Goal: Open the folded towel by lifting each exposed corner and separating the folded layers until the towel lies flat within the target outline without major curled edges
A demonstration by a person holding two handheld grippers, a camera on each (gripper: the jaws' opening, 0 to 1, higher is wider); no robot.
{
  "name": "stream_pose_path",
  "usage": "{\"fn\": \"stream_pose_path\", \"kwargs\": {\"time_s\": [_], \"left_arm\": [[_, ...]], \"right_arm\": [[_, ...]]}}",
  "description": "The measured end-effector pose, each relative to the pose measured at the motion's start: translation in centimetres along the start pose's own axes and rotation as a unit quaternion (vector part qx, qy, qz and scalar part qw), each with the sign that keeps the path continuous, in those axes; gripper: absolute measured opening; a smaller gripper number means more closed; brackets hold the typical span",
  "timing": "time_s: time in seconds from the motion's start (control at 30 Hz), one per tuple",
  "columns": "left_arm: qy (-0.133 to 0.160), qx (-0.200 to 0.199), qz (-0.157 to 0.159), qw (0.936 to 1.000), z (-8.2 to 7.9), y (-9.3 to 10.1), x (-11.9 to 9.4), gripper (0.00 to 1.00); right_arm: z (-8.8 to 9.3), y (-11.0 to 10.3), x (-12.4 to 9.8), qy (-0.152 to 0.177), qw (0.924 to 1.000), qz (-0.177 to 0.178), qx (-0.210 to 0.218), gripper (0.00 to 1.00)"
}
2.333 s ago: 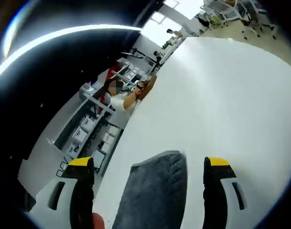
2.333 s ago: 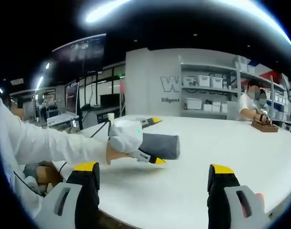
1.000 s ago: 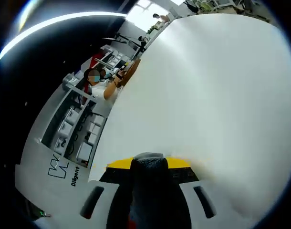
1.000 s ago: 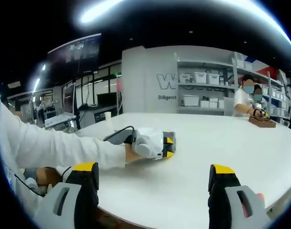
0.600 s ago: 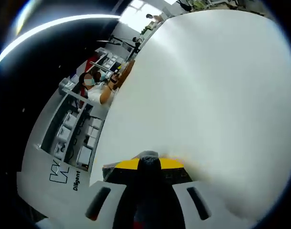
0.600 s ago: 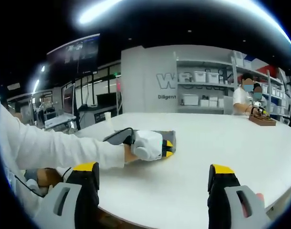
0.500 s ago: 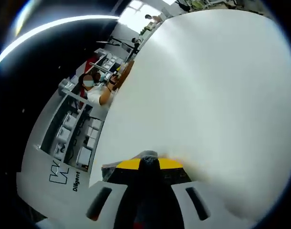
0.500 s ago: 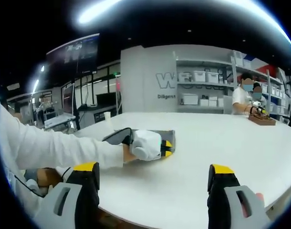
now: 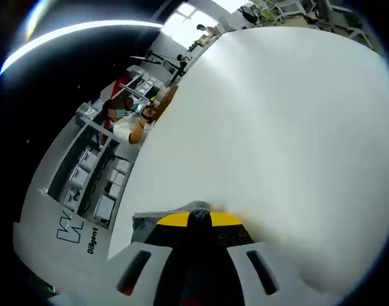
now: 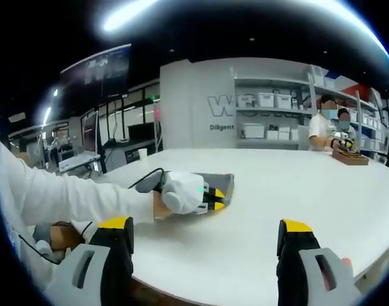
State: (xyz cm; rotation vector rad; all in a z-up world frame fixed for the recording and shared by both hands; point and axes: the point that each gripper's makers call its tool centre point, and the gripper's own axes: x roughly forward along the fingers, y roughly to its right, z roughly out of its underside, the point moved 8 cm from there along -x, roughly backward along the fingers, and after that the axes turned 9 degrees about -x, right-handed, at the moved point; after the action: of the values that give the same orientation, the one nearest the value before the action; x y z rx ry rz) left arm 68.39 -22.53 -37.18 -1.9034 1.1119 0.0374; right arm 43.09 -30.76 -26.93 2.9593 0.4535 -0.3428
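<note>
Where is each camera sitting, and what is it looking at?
Left gripper view: rides on the left gripper, shut on the gray towel, looking across the white table.
Right gripper view: rides on the open right gripper, looking at the person's gloved hand and white sleeve.
Both see the towel, table and shelves.

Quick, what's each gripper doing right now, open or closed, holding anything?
Left gripper: jaws closed on the grey towel on the white table.
Right gripper: jaws open, holding nothing.
</note>
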Motion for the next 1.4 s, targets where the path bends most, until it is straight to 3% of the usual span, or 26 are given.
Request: {"fn": "stream_pose_path", "kwargs": {"time_s": [0.43, 0.67, 1.03, 1.4], "left_arm": [[0.017, -0.066, 0.025, 0.9974, 1.2, 1.3, -3.7, 0.07], [0.022, -0.073, 0.038, 0.9964, 1.8, 2.3, -6.7, 0.07], [0.028, -0.085, 0.058, 0.9943, 2.5, 3.7, -9.4, 0.07], [0.026, -0.069, 0.072, 0.9946, 4.2, 5.0, -13.8, 0.06]], "right_arm": [[-0.1, -0.2, 0.2, -0.002, 1.0000, -0.004, -0.003, 0.93], [-0.1, -0.6, 0.3, -0.004, 1.0000, -0.006, -0.006, 0.93], [-0.3, -1.3, 0.6, 0.000, 0.9996, -0.025, -0.008, 0.93], [-0.1, -1.6, 1.0, -0.004, 0.9994, -0.034, -0.004, 0.93]]}}
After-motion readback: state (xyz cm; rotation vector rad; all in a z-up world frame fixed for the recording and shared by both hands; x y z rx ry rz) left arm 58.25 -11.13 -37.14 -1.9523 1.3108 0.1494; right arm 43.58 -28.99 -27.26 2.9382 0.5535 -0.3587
